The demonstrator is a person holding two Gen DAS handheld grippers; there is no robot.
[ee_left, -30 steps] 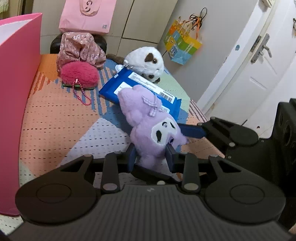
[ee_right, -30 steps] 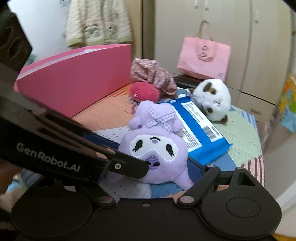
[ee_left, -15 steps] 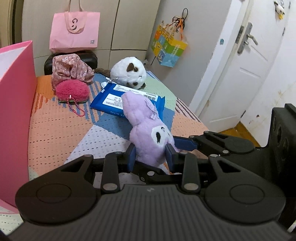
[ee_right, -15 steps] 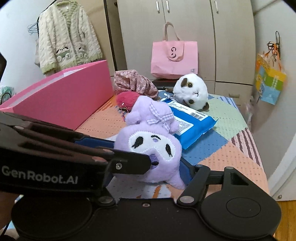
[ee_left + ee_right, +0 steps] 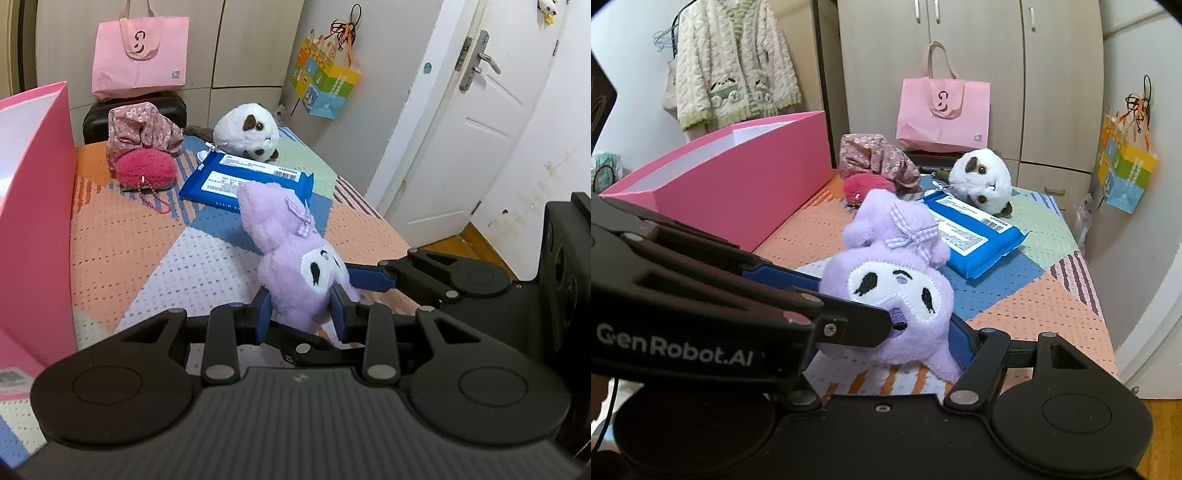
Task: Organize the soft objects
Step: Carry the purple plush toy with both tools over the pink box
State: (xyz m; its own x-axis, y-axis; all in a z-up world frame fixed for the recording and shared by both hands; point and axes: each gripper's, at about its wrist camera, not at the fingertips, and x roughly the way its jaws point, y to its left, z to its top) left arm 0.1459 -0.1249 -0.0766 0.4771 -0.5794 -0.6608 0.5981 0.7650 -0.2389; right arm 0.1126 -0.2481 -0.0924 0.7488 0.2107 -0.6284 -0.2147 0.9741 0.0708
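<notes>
My left gripper (image 5: pixel 886 325) body blocks the purple plush (image 5: pixel 886 291) lower half in right view. Pink box (image 5: pixel 33 221) cut off at left edge. Wipes pack (image 5: pixel 236 177) label print too small to read. Right pad contact unclear.

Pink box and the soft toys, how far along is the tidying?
Done: nothing that shows; the part of the pink box in view holds nothing. In hand: the purple plush is clamped in the left hand-held gripper, with the right hand-held gripper closed around it too. Left: the white plush, red pouch, floral pouch and blue pack lie on the mat.
</notes>
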